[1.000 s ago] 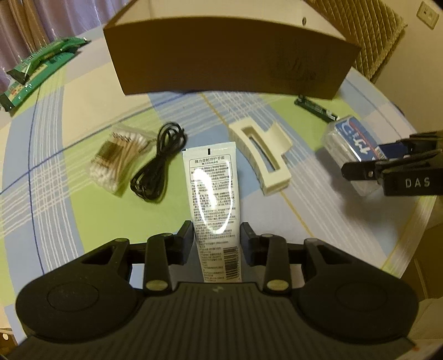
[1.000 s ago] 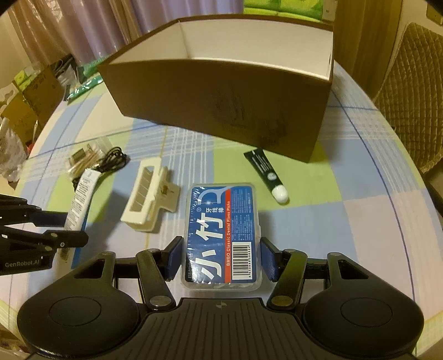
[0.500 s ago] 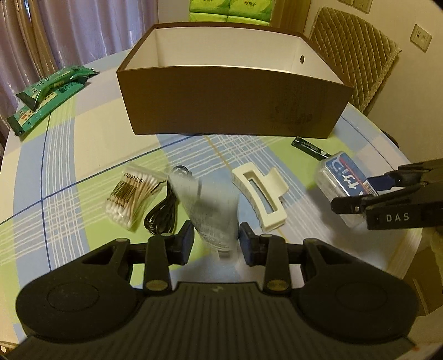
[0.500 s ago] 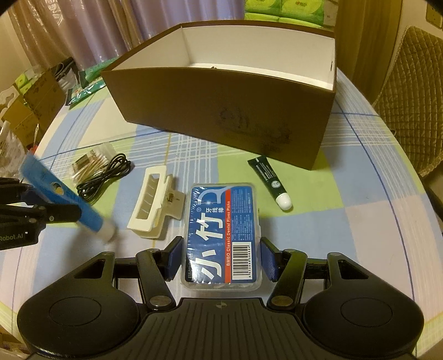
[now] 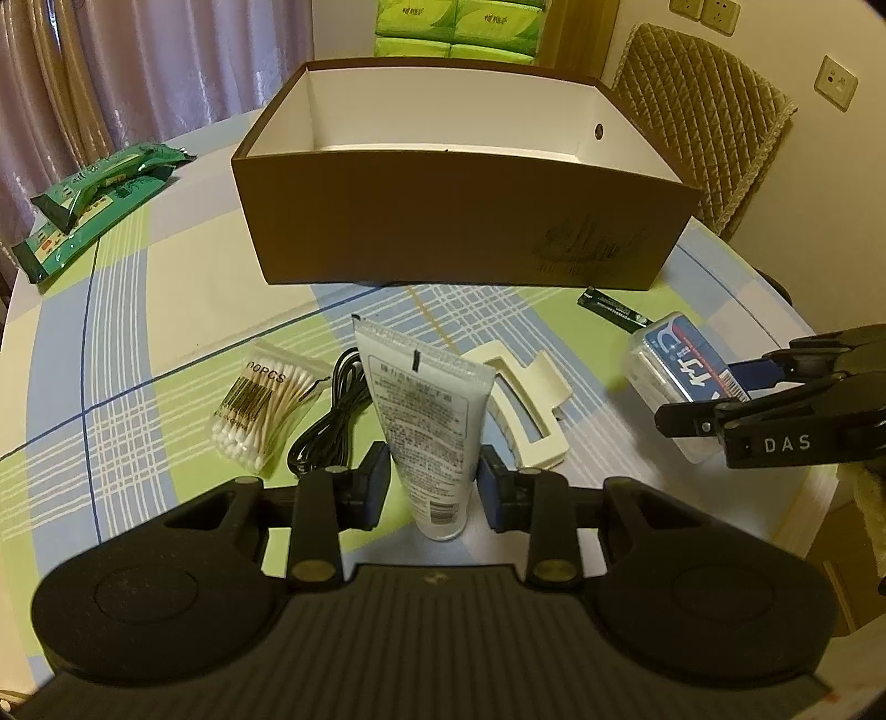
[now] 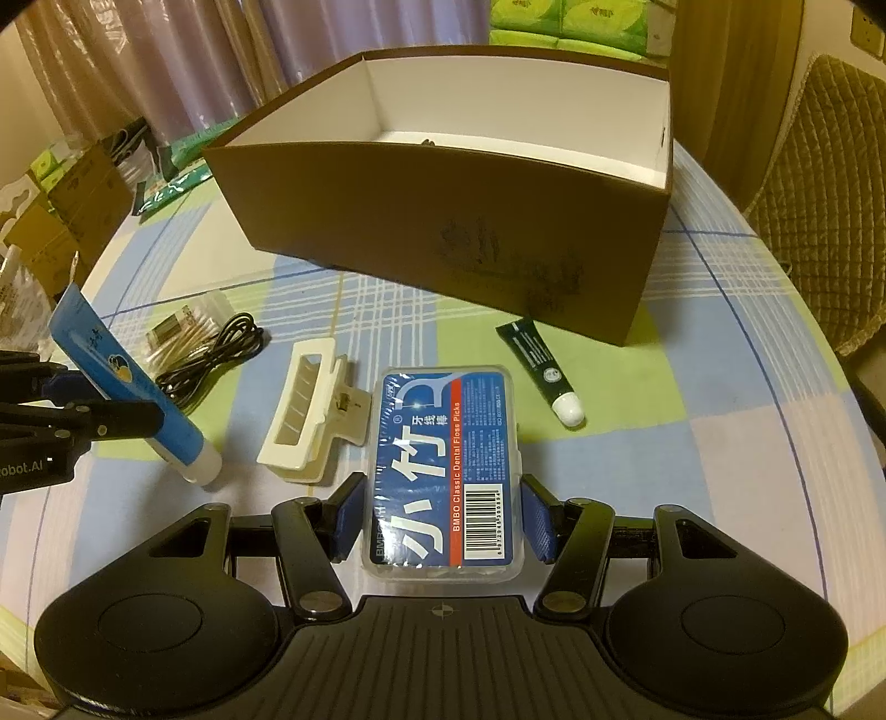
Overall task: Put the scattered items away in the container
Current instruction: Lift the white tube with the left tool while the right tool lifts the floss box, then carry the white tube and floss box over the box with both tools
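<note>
My left gripper (image 5: 431,479) is shut on a white and blue cream tube (image 5: 426,421) and holds it tilted above the table; the tube also shows in the right wrist view (image 6: 127,399). My right gripper (image 6: 443,512) is shut on a clear floss pick box (image 6: 446,459) with a blue label, also in the left wrist view (image 5: 678,368). The open brown cardboard box (image 5: 454,221) stands behind, its white inside nearly bare. On the tablecloth lie a cream hair claw clip (image 5: 526,410), a black cable (image 5: 332,421), a cotton swab pack (image 5: 260,404) and a dark green small tube (image 6: 540,360).
Green wet-wipe packs (image 5: 94,199) lie at the table's far left. A quilted chair (image 5: 703,122) stands behind the box on the right. Green tissue packs (image 5: 459,27) are stacked at the back. The round table's edge (image 5: 819,487) curves close on the right.
My left gripper has lifted the cream tube off the table and tilted it up. Both grippers have risen, so more of the box's inside shows. The floss box stays gripped.
</note>
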Demonstrator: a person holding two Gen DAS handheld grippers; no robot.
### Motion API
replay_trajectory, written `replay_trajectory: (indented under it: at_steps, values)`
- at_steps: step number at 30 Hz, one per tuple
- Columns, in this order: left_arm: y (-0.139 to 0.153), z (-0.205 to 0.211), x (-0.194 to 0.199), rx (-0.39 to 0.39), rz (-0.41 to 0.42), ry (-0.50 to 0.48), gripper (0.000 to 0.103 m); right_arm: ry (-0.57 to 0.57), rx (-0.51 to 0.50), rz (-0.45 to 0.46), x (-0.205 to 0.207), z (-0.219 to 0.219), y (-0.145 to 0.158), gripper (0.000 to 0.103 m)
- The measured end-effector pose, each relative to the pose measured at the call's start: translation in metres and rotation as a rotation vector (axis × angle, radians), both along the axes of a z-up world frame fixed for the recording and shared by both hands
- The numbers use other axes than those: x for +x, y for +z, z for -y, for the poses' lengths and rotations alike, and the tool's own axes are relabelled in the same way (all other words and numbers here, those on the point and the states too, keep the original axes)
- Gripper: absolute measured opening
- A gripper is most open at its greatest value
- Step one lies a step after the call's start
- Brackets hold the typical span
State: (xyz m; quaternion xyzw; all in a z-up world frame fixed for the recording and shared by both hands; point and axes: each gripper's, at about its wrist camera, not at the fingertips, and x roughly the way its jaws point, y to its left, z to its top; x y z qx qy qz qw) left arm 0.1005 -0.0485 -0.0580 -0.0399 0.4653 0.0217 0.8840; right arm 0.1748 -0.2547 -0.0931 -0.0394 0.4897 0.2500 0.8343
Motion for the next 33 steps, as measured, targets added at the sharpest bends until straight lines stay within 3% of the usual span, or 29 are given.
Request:
replay_trajectory:
  at_steps: [10,33]
  values:
    - [0.016,0.003,0.006,0.009,0.044,-0.027,0.028,0.006,0.013,0.024,0.005,0.003,0.011,0.055]
    - [0.077,-0.009,0.057,0.06,0.205,-0.074,0.028,-0.003,0.103,0.138,0.053,0.011,0.075,0.055]
